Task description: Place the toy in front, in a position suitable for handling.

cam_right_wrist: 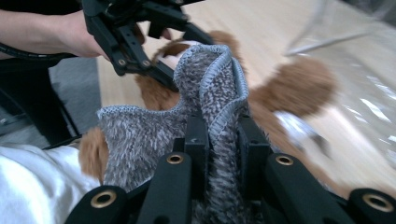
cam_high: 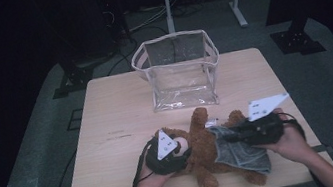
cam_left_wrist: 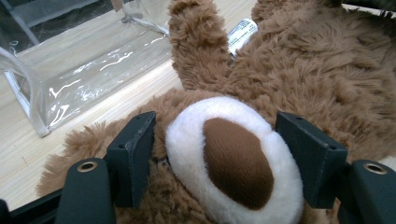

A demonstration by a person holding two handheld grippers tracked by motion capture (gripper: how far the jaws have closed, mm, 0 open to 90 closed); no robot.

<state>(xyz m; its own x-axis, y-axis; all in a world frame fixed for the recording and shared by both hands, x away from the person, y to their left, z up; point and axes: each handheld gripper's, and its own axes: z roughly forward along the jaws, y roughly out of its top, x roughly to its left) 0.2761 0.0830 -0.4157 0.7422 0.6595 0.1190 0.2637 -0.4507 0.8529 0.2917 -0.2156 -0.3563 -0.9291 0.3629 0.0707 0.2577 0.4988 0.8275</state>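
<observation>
The soft, light plush bear (cam_high: 209, 150) lies on the counter (cam_high: 110, 133) just before the clear bag (cam_high: 178, 71), its muzzle between the left gripper's (cam_high: 166, 149) spread jaws, while the right gripper (cam_right_wrist: 219, 140) pinches its limp grey garment (cam_right_wrist: 205, 98), likely the surest hold.

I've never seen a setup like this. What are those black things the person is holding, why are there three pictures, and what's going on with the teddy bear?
No robot here: a person holds a hand-held gripper in each hand, a two-jawed clamp with its own camera. The high view looks down from above the table; the other two pictures look along each gripper's jaws.

On the wooden table lies a brown teddy bear, with an open clear plastic bag standing behind it.

The left hand-held gripper has its jaws open on either side of the bear's white snout; I cannot tell whether they touch it. The right hand-held gripper is pinching a fold of the bear's grey knitted garment.
</observation>
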